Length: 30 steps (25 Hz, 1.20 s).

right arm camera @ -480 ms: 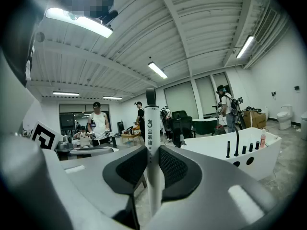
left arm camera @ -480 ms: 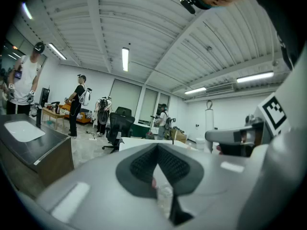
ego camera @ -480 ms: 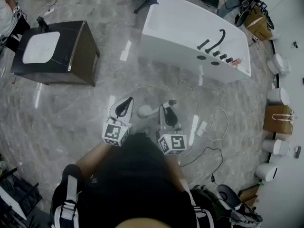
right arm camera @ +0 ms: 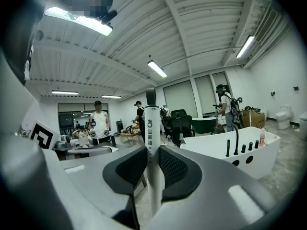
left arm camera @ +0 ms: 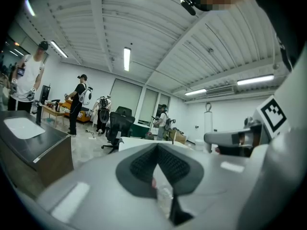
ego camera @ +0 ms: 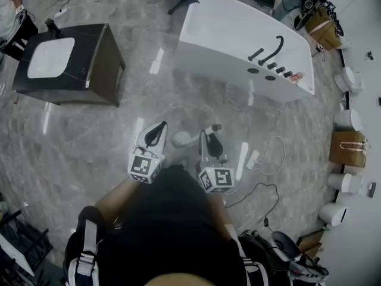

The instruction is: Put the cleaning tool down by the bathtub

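Note:
The cleaning tool (ego camera: 183, 138) is a white stick with a round head and a dark end. My right gripper (ego camera: 208, 136) is shut on it, held out above the grey marble floor. In the right gripper view the white handle (right arm camera: 152, 123) stands upright between the two black pads of the right gripper (right arm camera: 152, 152), which press on it. My left gripper (ego camera: 159, 127) hangs beside it, shut with nothing in it; its pads meet at the tip of the left gripper (left arm camera: 157, 146). The white bathtub (ego camera: 232, 37) with black taps stands ahead to the right, and its wall shows as the bathtub (right arm camera: 225, 150).
A dark vanity cabinet (ego camera: 101, 64) with a white basin stands ahead on the left. White cables and a power strip (ego camera: 253, 159) lie on the floor to my right. A brown paper bag (ego camera: 348, 149) and white fixtures line the right wall. Several people stand far off.

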### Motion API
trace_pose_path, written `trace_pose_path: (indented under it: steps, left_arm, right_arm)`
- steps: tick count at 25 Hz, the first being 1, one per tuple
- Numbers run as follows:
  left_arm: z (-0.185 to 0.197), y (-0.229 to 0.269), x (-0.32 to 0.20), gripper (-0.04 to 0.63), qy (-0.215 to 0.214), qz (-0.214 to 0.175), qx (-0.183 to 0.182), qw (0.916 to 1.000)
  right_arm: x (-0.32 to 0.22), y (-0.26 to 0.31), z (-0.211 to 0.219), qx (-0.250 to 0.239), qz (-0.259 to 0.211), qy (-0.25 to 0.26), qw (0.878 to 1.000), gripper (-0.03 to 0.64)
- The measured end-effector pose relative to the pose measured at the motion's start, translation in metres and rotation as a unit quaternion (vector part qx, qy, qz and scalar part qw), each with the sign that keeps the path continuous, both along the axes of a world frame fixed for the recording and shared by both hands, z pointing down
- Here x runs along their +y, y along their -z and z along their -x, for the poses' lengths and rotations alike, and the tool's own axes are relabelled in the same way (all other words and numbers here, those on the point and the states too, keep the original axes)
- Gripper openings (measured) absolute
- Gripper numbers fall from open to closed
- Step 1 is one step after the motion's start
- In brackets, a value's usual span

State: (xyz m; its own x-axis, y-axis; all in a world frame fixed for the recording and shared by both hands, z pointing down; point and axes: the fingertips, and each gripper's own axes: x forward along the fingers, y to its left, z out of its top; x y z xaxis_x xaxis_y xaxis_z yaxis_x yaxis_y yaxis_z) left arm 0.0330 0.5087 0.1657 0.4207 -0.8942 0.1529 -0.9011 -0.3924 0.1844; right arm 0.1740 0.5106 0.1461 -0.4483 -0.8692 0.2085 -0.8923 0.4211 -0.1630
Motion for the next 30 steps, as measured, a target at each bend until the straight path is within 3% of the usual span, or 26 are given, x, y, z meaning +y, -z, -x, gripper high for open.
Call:
trace_pose_path:
  steps: [20,30]
  left_arm:
    - [0.089,-0.012,-0.03,0.009,-0.012,0.002,0.011,0.9999]
    - [0.082,-0.018,-0.076,0.009,0.002,-0.003,0.012,0.9999]
  right_arm:
    - [-0.037,-0.006,0.057,0.002,-0.008,-0.048,0.999,0.083]
    - [-0.086,-0.026,0.064,-0.004,0.008,-0.04,0.999,0.083]
